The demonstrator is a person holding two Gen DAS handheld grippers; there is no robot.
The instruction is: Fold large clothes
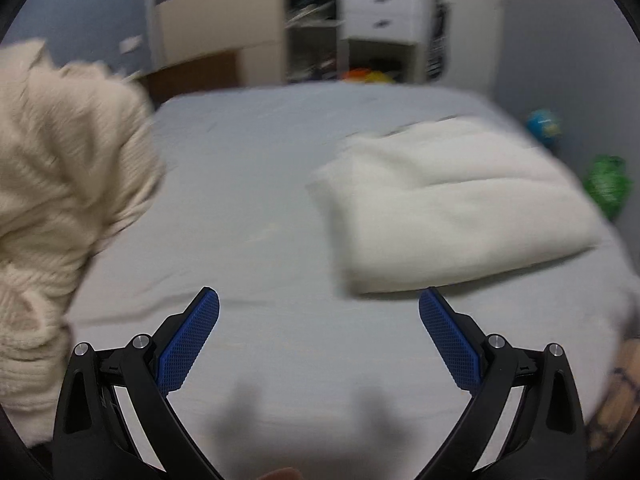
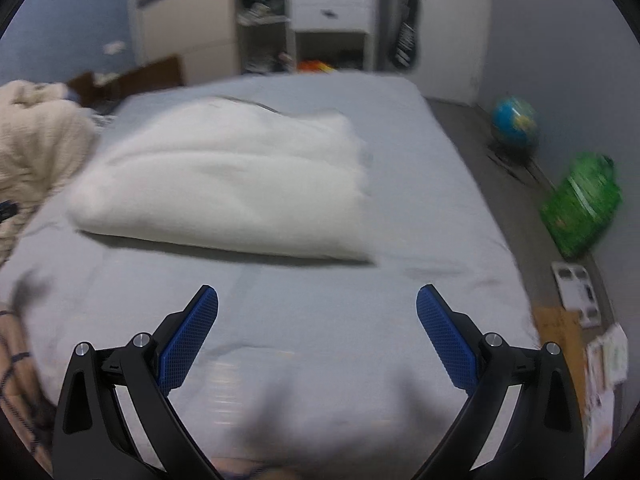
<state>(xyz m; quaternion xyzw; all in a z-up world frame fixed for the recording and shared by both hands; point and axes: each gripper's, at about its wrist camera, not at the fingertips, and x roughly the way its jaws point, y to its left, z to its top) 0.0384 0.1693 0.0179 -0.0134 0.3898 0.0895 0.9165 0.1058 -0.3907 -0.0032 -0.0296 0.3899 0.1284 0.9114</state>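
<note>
Left wrist: left gripper [image 1: 319,300] wide apart, holding nothing | right gripper [image 2: 317,298] wide apart, over bed [image 2: 280,320]

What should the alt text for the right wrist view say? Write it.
A folded white garment lies on a grey-sheeted bed, beyond the open right tool, which holds nothing. A cream knitted garment is bunched at the bed's left edge; a globe and a green bag sit on the floor at right.

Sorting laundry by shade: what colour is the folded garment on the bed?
White; the folded garment shows best in the right wrist view.
</note>
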